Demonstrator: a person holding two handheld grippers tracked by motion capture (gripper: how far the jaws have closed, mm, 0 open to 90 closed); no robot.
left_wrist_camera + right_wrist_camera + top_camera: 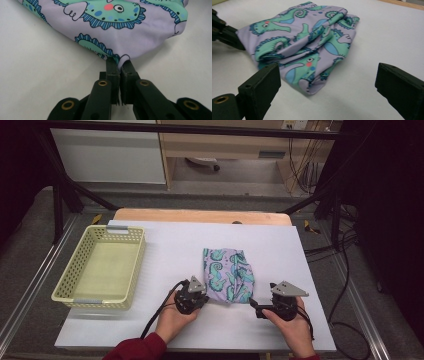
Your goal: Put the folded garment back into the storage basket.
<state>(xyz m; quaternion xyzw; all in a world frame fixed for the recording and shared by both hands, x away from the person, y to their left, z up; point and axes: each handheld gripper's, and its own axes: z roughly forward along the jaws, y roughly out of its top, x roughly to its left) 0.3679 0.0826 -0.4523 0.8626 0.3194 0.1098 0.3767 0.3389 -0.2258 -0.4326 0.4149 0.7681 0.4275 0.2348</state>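
Observation:
A folded lilac cloth (227,275) printed with green seahorses lies near the middle of the white table (280,245). My left gripper (205,294) sits at the cloth's near left corner. In the left gripper view its jaws (119,63) are pinched together on a corner of the cloth (120,30). My right gripper (255,306) rests by the cloth's near right corner, its jaws pointing left. In the right gripper view it (328,75) stands wide open, with the cloth (304,50) just beyond the jaws and nothing pressed between them. The left gripper (227,32) shows there at the cloth's far corner.
A pale yellow perforated basket (117,231) stands empty at the left side of the table. A wooden strip (200,215) runs along the table's far edge. Cables trail from both grippers toward the near edge.

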